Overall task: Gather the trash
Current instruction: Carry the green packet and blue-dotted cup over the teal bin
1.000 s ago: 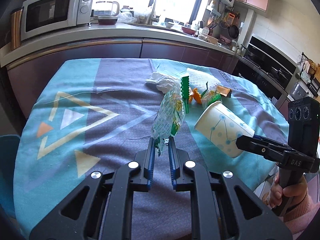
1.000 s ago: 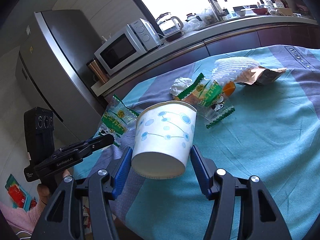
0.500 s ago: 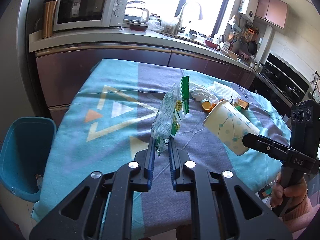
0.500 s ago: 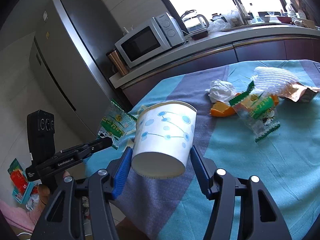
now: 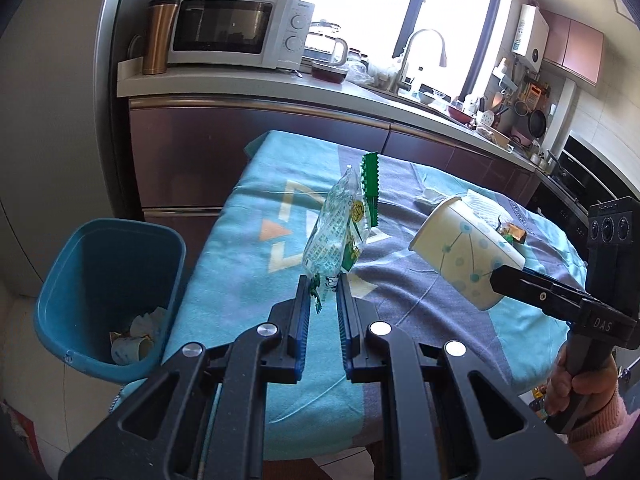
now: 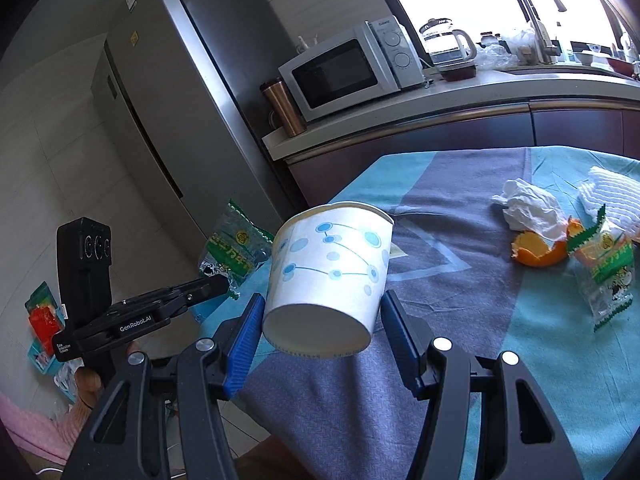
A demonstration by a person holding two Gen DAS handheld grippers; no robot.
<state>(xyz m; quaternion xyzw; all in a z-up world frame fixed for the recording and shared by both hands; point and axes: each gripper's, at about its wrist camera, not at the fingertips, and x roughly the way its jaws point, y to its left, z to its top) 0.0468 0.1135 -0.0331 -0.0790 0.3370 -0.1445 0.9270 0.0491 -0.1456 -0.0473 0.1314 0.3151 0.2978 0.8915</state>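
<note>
1. Left wrist view: our left tongs [image 5: 323, 304] pinch the snack wrapper [image 5: 338, 236] by its bottom edge, nearly closed; it is light, crinkly, slippery.
2. Our right tongs [image 6: 320, 320] clamp the paper cup [image 6: 328, 276] near its base, half spread; it crushes easily.
3. The bin [image 5: 100, 280] sits at nine o'clock, beside the bench [image 5: 248, 240].

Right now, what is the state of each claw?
Left claw: closed on the wrapper.
Right claw: closed on the cup.
</note>
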